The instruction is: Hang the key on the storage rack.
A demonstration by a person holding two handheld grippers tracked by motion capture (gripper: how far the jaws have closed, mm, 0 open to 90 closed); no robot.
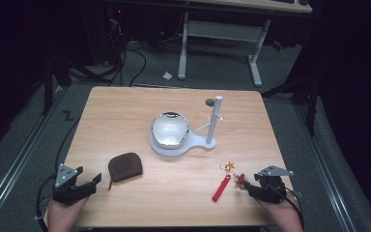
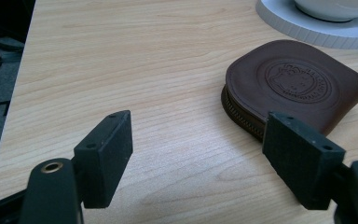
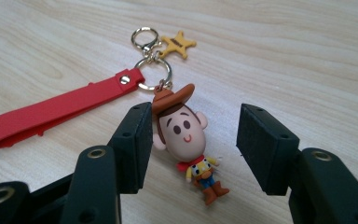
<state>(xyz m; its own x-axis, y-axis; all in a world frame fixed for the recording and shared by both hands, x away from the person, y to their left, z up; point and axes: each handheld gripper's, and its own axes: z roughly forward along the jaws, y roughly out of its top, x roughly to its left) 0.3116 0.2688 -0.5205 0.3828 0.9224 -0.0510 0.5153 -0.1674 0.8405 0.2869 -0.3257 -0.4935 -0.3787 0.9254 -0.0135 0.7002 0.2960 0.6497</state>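
Wooden surface (image 1: 174,193) seen from the high view, pale grain, carrying everything. At far left, left tool (image 1: 89,183) near the front edge, jaws spread with nothing between them; held in a hand (image 1: 63,215) entering from the bottom. Just right of it, brown leather pouch (image 1: 124,166), lying flat, rounded corners, zip along its edge. In the left gripper view, same left tool (image 2: 198,154) with black pads (image 2: 105,156) well apart over bare wood, pouch (image 2: 298,84) beyond and partly behind the right-hand pad, embossed round emblem on top; not touched by either pad as far as can be told.

Further right and farther back, white stand base (image 1: 193,145) with a shiny round bowl (image 1: 170,128) on it and an upright white post (image 1: 214,121) at its right end.

Right again, near the front edge, keychain: red strap (image 1: 221,187), gold rings and yellow star charm (image 1: 229,166), small cowboy figure (image 1: 240,179). Right tool (image 1: 247,186) just beside that figure, gripped by the other hand (image 1: 282,212). In the right gripper view, right tool (image 3: 191,140) spread wide, cowboy figure (image 3: 184,135) lying on the wood between the pads, close against the left-hand one, clear gap to the other; no pinch. Red strap (image 3: 51,114) stretched off to the left, star charm (image 3: 178,45) beyond the hat.
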